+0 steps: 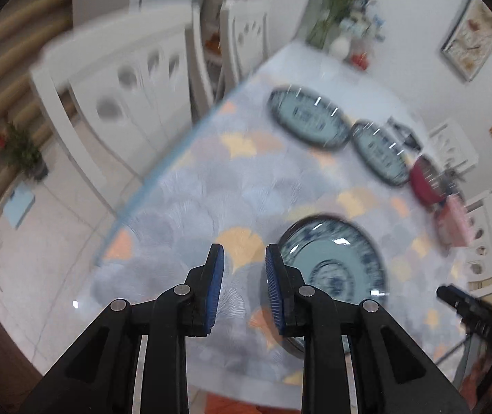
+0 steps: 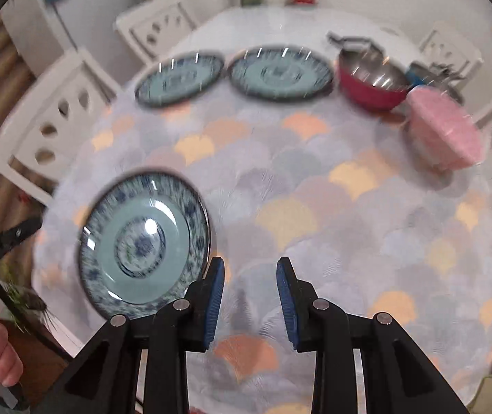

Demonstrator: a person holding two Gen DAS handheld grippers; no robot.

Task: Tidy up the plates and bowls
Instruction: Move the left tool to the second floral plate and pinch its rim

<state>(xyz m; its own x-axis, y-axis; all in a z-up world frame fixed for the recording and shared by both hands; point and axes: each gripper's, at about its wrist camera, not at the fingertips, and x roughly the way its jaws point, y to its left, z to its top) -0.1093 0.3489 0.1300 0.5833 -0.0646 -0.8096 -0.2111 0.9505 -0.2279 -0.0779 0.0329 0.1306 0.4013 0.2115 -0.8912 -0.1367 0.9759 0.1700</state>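
Plates: one blue-patterned plate [image 2: 144,241] lies at 8 o'clock on the table [image 2: 314,207], two plates [image 2: 282,72] at 12, unstacked; bowls, red [image 2: 370,82] and pink [image 2: 444,131], sit at 2. Both grippers, left [image 1: 244,252] and right [image 2: 250,265], hover nearly closed, empty; sorting appears unstarted.

From my remote seat I can read no text anywhere in either view. The black strap [image 2: 2,238] at the left edge of the right wrist view carries pale lettering, but it is too small and blurred to make out. The framed picture [image 1: 471,36] at upper right of the left wrist view shows only smeared marks.
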